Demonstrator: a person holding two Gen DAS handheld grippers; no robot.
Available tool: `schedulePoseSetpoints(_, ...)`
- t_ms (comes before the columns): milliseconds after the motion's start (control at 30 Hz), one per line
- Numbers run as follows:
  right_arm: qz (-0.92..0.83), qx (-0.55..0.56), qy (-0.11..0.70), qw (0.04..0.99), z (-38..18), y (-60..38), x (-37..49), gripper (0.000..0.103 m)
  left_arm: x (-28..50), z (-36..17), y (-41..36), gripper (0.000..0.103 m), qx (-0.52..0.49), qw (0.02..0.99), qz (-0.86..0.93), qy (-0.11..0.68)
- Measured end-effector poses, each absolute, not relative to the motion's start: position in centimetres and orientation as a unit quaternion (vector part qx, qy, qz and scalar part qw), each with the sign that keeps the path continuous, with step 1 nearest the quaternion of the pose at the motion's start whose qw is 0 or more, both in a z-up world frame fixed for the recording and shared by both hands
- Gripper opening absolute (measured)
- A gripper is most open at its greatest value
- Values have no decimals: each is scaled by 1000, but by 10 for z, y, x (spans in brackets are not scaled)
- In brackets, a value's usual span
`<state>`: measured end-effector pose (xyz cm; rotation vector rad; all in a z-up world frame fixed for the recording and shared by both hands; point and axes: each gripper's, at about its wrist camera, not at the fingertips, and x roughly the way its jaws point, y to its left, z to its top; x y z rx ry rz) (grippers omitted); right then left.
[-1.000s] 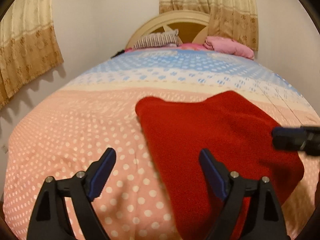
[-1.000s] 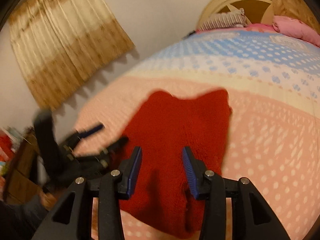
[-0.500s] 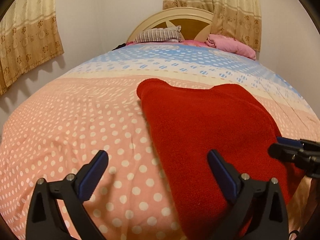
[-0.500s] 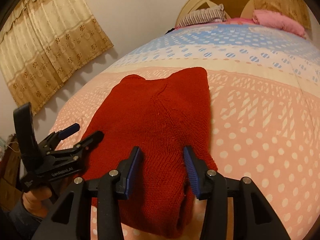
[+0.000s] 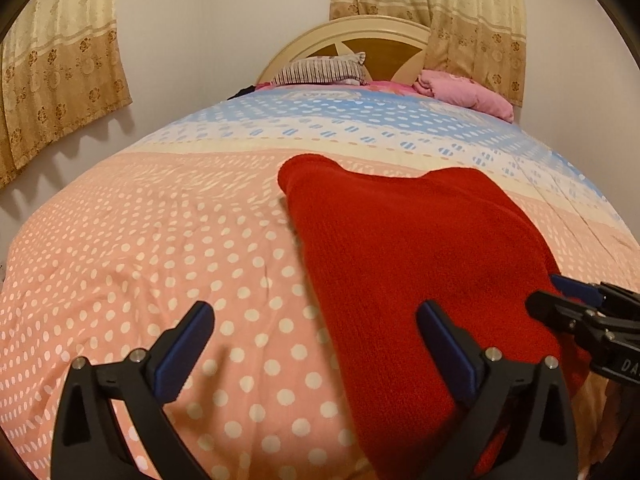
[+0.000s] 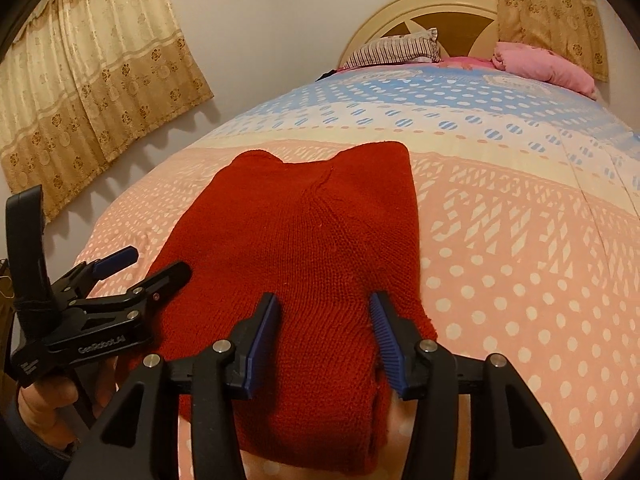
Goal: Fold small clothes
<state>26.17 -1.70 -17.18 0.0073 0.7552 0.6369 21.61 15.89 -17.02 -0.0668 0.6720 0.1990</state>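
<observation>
A red knitted garment (image 6: 304, 264) is laid flat on the pink dotted part of the bed (image 6: 520, 280), already folded into a long, narrow shape whose long axis runs away from the person toward the headboard (image 6: 424, 12); two rounded corners are seen at its far end, and its near end hangs close to the bed's front edge. The right hand-held gripper (image 6: 326, 344) is poised directly over that near end, aimed along the long axis, with the knit showing between its blue pads; its jaws have just been opening a little and are held partly apart, and no pinch on the cloth can be made out. The left hand-held gripper (image 5: 316, 350) is held to the garment's left side, its jaws spread wide after having just been opening, with only the garment's left edge under one finger and bare bedspread under the other; nothing is gripped. The right hand is judged the nearer to the near hem, so a lengthwise fold toward the far end would probably be led from there. A striped pillow (image 5: 320, 70) and pink bedding (image 5: 468, 94) lie well apart at the bed's head.
</observation>
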Motion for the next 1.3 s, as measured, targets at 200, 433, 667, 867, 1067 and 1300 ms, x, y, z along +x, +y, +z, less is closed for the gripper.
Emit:
schedulePoseSetpoints(200, 299, -8, 361, 884, -157, -14, 252, 59, 198, -156, 154, 103, -18, 940, 96, 328)
schedulePoseSetpoints(433, 272, -9, 311, 911, -109, -22, 211, 63, 167, -124, 147, 103, -2, 951, 92, 296)
schedulePoseSetpoints(667, 246, -17, 247, 937, -71, -27, 169, 71, 136, -90, 141, 103, -1, 967, 78, 243)
schedulePoseSetpoints(867, 242, -7, 232, 942, -57, -27, 155, 72, 129, -77, 146, 103, -4, 972, 76, 223)
schedulePoseSetpoints(1067, 242, -9, 227, 943, -50, -22, 147, 72, 125, -72, 153, 103, -17, 974, 75, 213)
schedulePoseSetpoints(1300, 245, -6, 226, 943, -48, -20, 143, 72, 123, -73, 152, 103, -19, 974, 76, 212)
